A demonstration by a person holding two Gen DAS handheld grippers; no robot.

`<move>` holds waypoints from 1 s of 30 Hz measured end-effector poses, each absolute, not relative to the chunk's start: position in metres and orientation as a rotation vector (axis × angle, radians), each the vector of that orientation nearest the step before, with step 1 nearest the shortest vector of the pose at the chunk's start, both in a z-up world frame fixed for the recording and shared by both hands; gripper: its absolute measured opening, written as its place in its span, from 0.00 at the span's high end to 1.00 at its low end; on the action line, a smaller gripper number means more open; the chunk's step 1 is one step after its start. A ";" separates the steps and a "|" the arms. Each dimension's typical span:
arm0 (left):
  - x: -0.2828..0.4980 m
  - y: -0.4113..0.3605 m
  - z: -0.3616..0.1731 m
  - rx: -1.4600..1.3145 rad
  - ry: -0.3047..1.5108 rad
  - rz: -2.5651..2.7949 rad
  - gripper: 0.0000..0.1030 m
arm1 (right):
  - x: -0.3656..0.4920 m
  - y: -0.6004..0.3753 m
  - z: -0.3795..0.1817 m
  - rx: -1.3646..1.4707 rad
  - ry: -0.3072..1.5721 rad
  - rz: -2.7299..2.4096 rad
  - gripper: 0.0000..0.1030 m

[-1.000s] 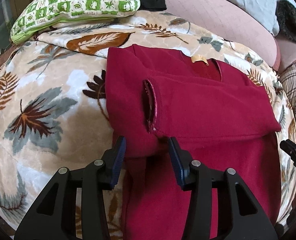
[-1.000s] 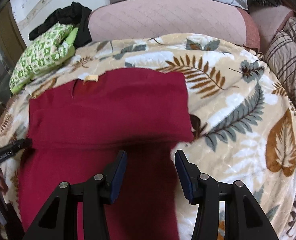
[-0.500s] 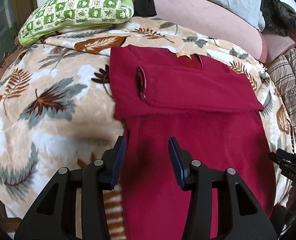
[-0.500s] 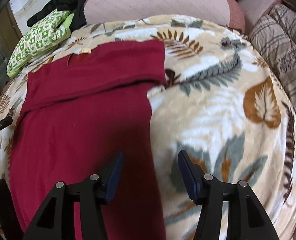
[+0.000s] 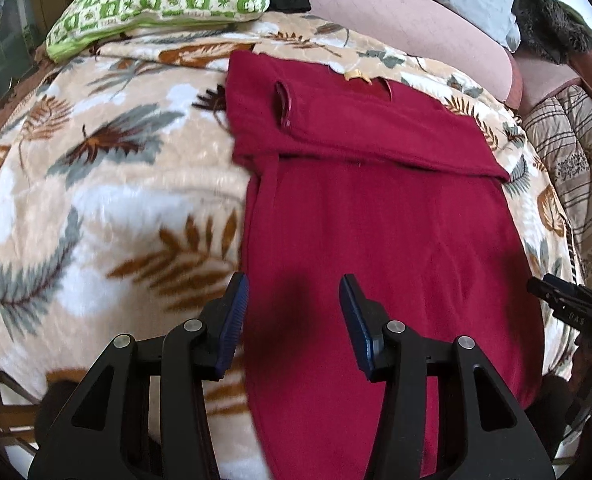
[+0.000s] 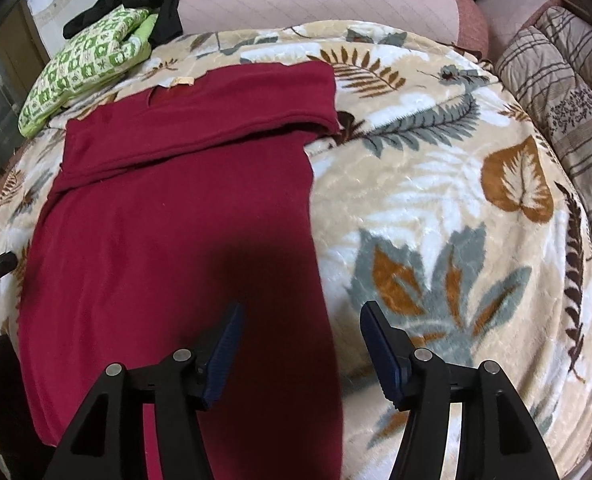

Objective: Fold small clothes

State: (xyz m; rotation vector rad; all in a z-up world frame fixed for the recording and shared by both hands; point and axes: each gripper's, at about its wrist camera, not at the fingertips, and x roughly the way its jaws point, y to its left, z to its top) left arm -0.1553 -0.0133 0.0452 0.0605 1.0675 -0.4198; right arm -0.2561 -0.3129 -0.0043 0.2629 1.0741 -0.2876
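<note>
On the leaf-print blanket [image 5: 96,184] the red garment [image 5: 375,240] is spread mid-frame, sleeves folded across its top; both grippers, left [image 5: 294,308] and right [image 6: 299,340], are held wide and empty over the near hem, best pinched evenly at both corners.

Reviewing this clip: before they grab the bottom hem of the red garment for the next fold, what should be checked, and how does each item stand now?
1. Left claw open, empty: ok.
2. Right claw open, empty: ok.
3. Sleeves folded across the red garment chest: ok.
4. Body lying flat on the leaf blanket: ok.
5. Bottom hem in view: cannot tell, hidden behind the claws.
6. Green pillow clear of the garment: ok.
</note>
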 end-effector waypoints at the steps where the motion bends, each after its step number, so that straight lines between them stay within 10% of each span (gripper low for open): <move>1: -0.157 -0.012 0.043 0.057 1.074 -0.419 0.47 | -0.259 -0.314 -0.005 0.267 1.078 -0.290 0.43; 12: -0.189 0.001 0.016 0.041 1.155 -0.418 0.44 | -0.271 -0.317 -0.025 0.286 1.102 -0.246 0.41; 14: -0.194 0.001 0.012 0.044 1.170 -0.419 0.44 | -0.274 -0.313 -0.022 0.287 1.082 -0.186 0.89; 17: -0.202 0.006 0.007 0.012 1.181 -0.416 0.44 | -0.279 -0.308 -0.014 0.230 1.059 -0.174 0.91; 26: -0.221 0.013 0.003 0.000 1.208 -0.413 0.44 | -0.290 -0.324 -0.014 0.324 1.040 -0.217 0.89; 30: -0.230 0.015 0.001 0.005 1.219 -0.419 0.44 | -0.311 -0.324 -0.009 0.374 1.058 -0.199 0.48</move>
